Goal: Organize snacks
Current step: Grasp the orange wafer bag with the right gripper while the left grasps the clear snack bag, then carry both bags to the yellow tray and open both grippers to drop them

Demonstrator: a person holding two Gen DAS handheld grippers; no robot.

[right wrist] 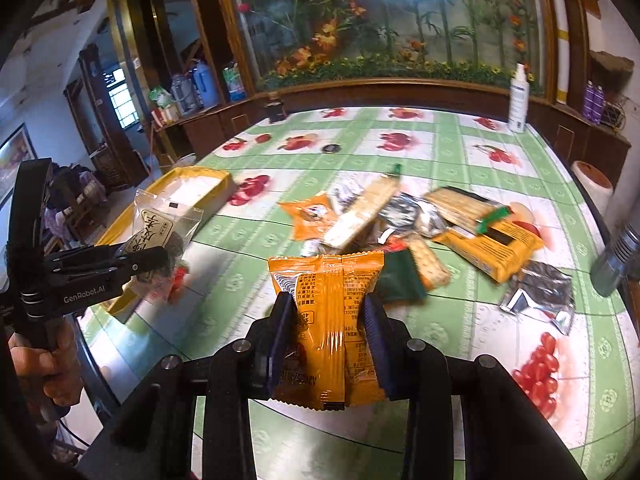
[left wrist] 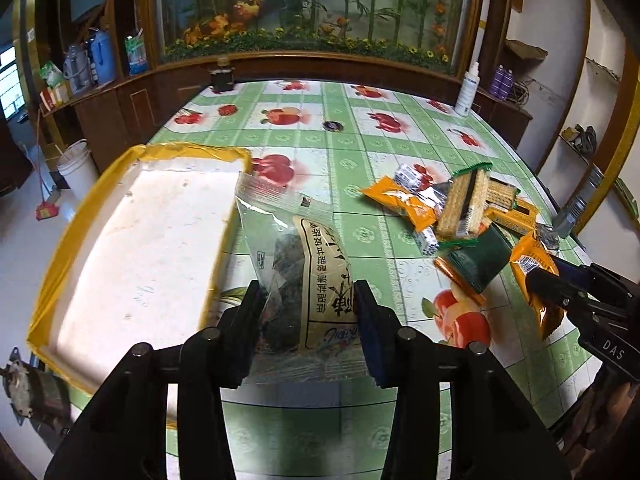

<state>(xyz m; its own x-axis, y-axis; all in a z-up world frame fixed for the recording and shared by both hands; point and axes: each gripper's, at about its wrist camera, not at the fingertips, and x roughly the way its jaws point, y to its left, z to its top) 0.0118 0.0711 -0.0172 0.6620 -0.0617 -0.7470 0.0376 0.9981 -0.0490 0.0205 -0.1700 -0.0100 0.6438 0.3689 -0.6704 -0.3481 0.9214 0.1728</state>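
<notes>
My left gripper [left wrist: 310,296] is shut on a clear packet [left wrist: 296,248] with a tan label and dark contents, held above the table beside a white tray with a yellow rim [left wrist: 140,152]. In the right wrist view the same left gripper [right wrist: 152,260] hangs at the left with that clear packet [right wrist: 160,228] over the tray's near end [right wrist: 188,170]. My right gripper [right wrist: 329,308] is shut on an orange packet [right wrist: 328,320], lifted just in front of the snack pile [right wrist: 400,216]. The pile [left wrist: 460,208] holds orange, green, silver and cracker packets.
A white spray bottle [right wrist: 519,98] and a dark jar [left wrist: 222,78] stand at the table's far edge. A small dark round thing [left wrist: 334,126] lies mid-table. A grey metal cylinder [right wrist: 616,264] sits at the right edge. A white bucket [left wrist: 78,164] is on the floor at left.
</notes>
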